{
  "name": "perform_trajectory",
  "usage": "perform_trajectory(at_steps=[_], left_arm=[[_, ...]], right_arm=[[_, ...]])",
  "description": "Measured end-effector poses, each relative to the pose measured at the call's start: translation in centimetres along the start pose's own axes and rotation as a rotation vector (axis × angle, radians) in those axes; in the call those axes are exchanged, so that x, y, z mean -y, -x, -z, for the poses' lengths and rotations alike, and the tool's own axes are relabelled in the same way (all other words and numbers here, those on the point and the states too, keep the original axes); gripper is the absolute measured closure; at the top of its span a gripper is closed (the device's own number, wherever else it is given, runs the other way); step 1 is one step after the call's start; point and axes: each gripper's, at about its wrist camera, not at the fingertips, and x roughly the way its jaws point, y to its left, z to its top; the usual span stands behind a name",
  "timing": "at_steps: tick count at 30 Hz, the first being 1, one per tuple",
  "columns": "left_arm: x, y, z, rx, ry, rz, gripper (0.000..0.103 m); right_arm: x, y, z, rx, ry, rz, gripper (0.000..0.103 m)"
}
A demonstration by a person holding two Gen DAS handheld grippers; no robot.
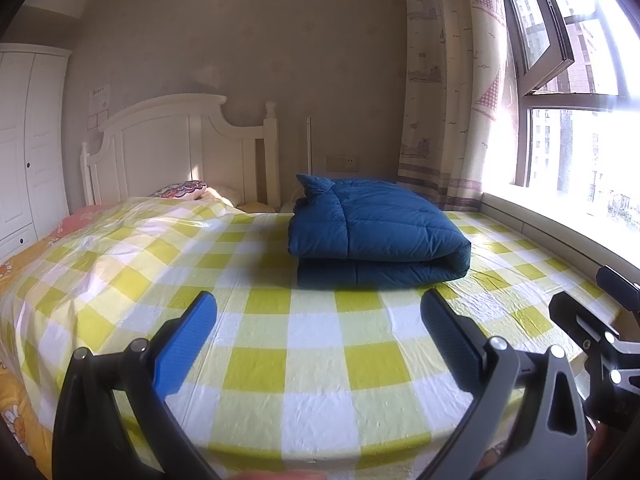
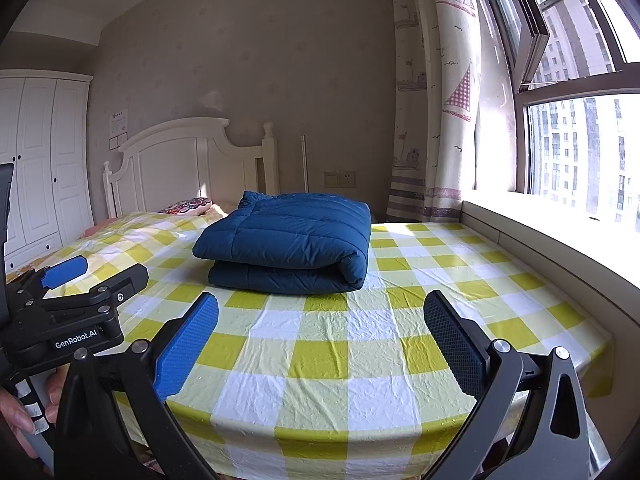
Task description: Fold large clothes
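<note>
A dark blue quilted garment (image 1: 372, 232) lies folded in a thick stack on the yellow-and-white checked bed cover (image 1: 312, 360); the right wrist view shows the same garment (image 2: 288, 244) and cover (image 2: 344, 364). My left gripper (image 1: 318, 344) hovers open over the near part of the bed, well short of the garment, nothing between its blue pads. My right gripper (image 2: 320, 344) is open too, empty, at a similar distance. The left gripper (image 2: 80, 280) also shows at the left of the right wrist view, held by a hand (image 2: 24, 412).
A white headboard (image 1: 176, 148) and a patterned pillow (image 1: 184, 190) stand at the far end of the bed. A white wardrobe (image 1: 28, 140) is on the left. A window sill (image 2: 560, 240), curtain (image 2: 436, 92) and open window run along the right.
</note>
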Motion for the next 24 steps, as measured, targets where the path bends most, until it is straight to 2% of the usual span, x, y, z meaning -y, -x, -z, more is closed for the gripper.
perform_trajectory(at_steps=[24], left_arm=[[0.05,0.78,-0.08,0.022,-0.011,-0.006,0.002]], right_arm=[[0.04,0.55,0.05,0.008,-0.004,-0.001,0.004]])
